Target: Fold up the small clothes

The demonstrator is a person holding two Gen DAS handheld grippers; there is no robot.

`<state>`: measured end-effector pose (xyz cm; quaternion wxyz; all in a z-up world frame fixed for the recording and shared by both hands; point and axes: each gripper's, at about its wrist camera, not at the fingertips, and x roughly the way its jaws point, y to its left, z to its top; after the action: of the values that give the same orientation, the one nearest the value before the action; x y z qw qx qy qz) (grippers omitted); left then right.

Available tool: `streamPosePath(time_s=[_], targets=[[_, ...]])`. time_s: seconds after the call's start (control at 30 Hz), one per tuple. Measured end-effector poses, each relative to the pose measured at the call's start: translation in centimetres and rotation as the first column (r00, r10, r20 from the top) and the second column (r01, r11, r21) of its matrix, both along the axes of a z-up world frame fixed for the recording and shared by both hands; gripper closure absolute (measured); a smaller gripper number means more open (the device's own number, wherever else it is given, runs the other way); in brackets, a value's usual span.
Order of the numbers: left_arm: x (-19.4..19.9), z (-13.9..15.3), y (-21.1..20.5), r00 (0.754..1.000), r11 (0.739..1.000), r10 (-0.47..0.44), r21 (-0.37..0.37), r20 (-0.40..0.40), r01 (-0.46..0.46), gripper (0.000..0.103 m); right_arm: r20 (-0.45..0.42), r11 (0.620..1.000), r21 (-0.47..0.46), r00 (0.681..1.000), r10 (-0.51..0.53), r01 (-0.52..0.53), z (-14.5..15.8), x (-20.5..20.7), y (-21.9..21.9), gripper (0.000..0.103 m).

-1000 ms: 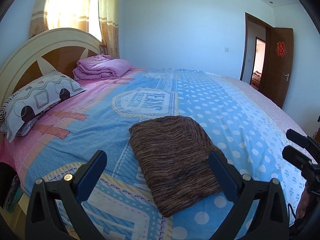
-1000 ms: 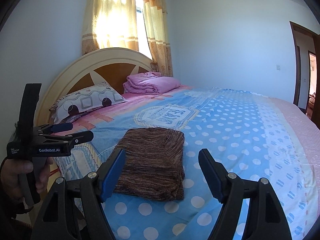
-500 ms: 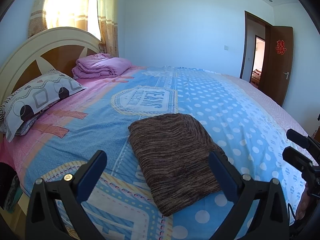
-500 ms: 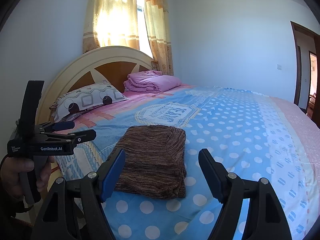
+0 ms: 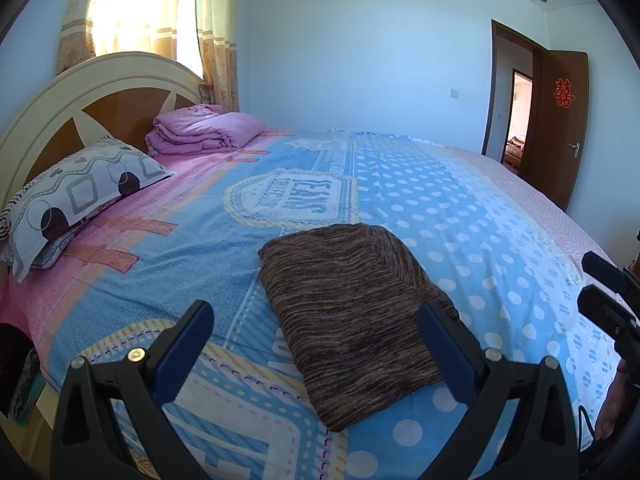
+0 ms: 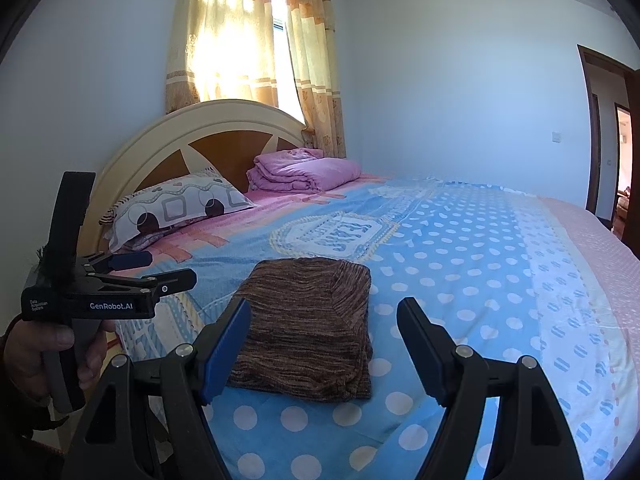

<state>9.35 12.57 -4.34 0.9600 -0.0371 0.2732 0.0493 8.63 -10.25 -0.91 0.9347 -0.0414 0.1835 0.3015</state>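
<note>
A brown striped knit garment (image 5: 352, 312) lies folded into a flat rectangle on the blue dotted bedspread (image 5: 460, 216); it also shows in the right wrist view (image 6: 308, 328). My left gripper (image 5: 316, 328) is open and empty, held above the bed's near edge, short of the garment. My right gripper (image 6: 324, 328) is open and empty, also held back from the garment. The left gripper also shows from the side in the right wrist view (image 6: 168, 272), held in a hand. The right gripper's fingertips show at the right edge of the left wrist view (image 5: 600, 284).
A patterned pillow (image 5: 80, 196) and a folded pink quilt (image 5: 204, 130) lie by the cream headboard (image 5: 100, 84). A curtained window (image 6: 248, 48) is behind the bed. An open brown door (image 5: 560, 120) is at the far right.
Both grippers have drawn back and risen slightly, so the bed sits a little lower in view. The folded garment has not moved. Both stay open.
</note>
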Motion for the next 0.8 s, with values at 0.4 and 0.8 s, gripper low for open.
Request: streamPosePath(time_s=[0.4,0.8], targets=[[0.42,-0.37,0.02,1.0,1.0,0.006,0.011,-0.026,-0.005,0.0,0.028,1.0,0.012,1.0,-0.007,0.007,0.48,-0.32,0.04,0.027],[0.47,-0.29,0.34,0.999,0.999,0.03,0.034,-0.021,-0.029,0.0,0.042,1.0,0.013,0.999,0.001,-0.001,0.78,-0.88,0.26,0.027]])
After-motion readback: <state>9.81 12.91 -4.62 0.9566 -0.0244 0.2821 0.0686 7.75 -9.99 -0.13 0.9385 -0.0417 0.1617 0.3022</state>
